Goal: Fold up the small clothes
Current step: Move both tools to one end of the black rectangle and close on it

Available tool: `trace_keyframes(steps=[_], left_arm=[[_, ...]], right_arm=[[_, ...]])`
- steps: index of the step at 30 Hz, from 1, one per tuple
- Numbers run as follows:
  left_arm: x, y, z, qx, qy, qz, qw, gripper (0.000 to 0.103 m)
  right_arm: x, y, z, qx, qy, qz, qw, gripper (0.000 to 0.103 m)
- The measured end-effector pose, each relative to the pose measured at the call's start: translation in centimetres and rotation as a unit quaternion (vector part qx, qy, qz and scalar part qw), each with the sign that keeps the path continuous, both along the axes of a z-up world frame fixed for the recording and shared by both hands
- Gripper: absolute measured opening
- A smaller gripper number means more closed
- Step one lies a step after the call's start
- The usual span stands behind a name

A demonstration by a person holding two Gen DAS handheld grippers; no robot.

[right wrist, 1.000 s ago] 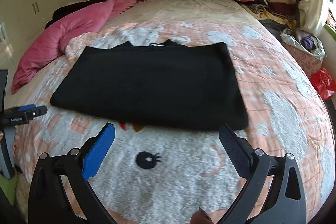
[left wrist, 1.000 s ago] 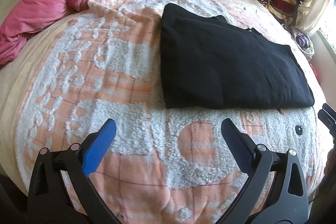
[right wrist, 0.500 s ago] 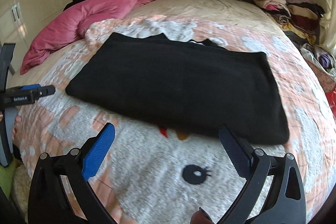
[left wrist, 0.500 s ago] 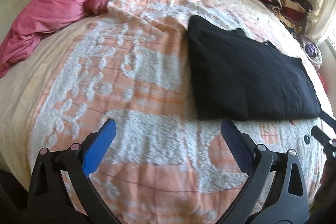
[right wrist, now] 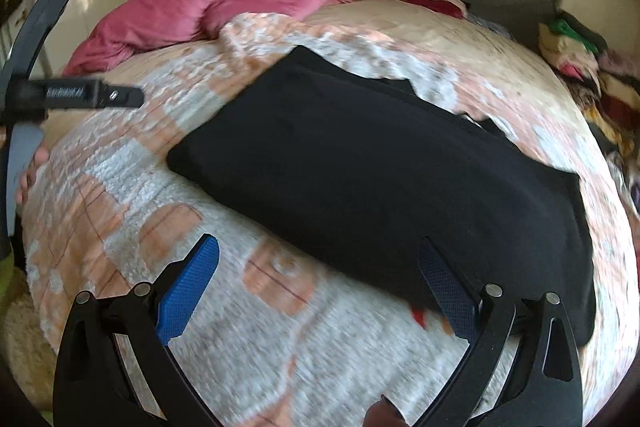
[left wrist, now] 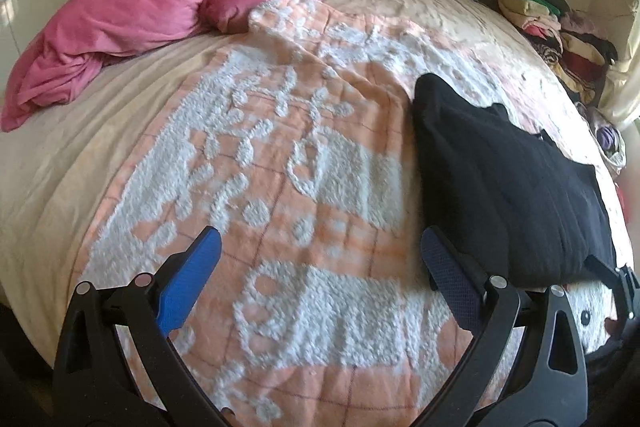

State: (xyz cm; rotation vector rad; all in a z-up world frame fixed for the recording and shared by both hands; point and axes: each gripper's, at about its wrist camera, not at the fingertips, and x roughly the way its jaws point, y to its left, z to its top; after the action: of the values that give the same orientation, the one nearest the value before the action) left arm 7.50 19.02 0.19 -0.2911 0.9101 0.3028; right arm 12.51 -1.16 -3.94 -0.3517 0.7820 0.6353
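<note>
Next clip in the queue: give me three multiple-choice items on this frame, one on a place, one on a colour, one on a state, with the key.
1. Where does the black garment lie?
A. on the patterned blanket
B. on the clothes pile
C. on the floor

2. What colour is the bunched duvet near the headboard?
A. green
B. pink
C. white

3. How does the right claw stand?
A. shut on the garment
B. shut on nothing
C. open, holding nothing

Key: 1 A, it is spread flat on the orange and white blanket; 2 B, it is plainly pink in both views; 3 C, its fingers stand wide apart with only blanket and the garment's edge between them.
</note>
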Motion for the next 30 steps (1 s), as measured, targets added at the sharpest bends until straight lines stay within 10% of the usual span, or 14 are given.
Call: trace_keyframes(steps=[30], left_arm=[[8.3,0.2,-0.6,-0.027,0.015,-0.030,0.9991,0.094]], right_arm=[[3.0,11.0,-3.8,-0.136,-0.126,0.058,0.981,0.097]])
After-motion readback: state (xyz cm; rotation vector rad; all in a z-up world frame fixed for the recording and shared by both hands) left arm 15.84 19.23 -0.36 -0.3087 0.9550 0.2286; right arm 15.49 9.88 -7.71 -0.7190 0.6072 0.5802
